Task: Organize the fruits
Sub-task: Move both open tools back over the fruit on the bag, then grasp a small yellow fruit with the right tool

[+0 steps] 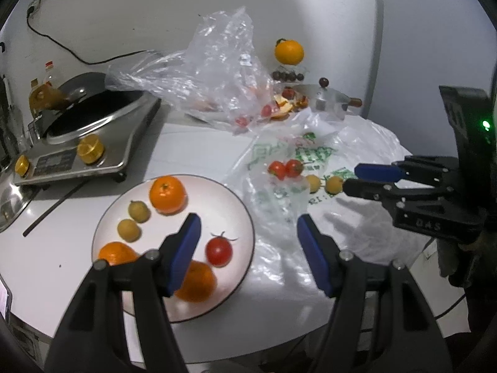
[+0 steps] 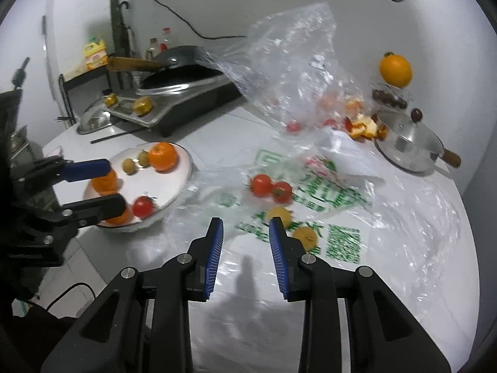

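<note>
A white plate (image 1: 217, 205) holds three oranges (image 1: 167, 194), a red tomato (image 1: 219, 250) and two small yellow-green fruits (image 1: 139, 211). My left gripper (image 1: 248, 220) hangs open over the plate's right rim with nothing between its pads. To the right, on a printed plastic bag (image 2: 341, 242), lie two tomatoes (image 2: 270, 186) and two small yellow fruits (image 2: 306, 237). My right gripper (image 2: 246, 222) hovers just in front of them, its jaws a narrow gap apart and empty. The yellow fruits sit beside its right finger. It also shows in the left wrist view as the right gripper (image 1: 351, 177).
An induction cooker with a wok (image 1: 87, 124) stands at the back left, a black stick (image 1: 49, 214) before it. A crumpled clear bag (image 1: 211, 71) with fruit and orange peel (image 1: 282, 105) lies behind. A lidded steel pan (image 2: 407, 146) and an orange on a box (image 2: 396, 66) stand back right.
</note>
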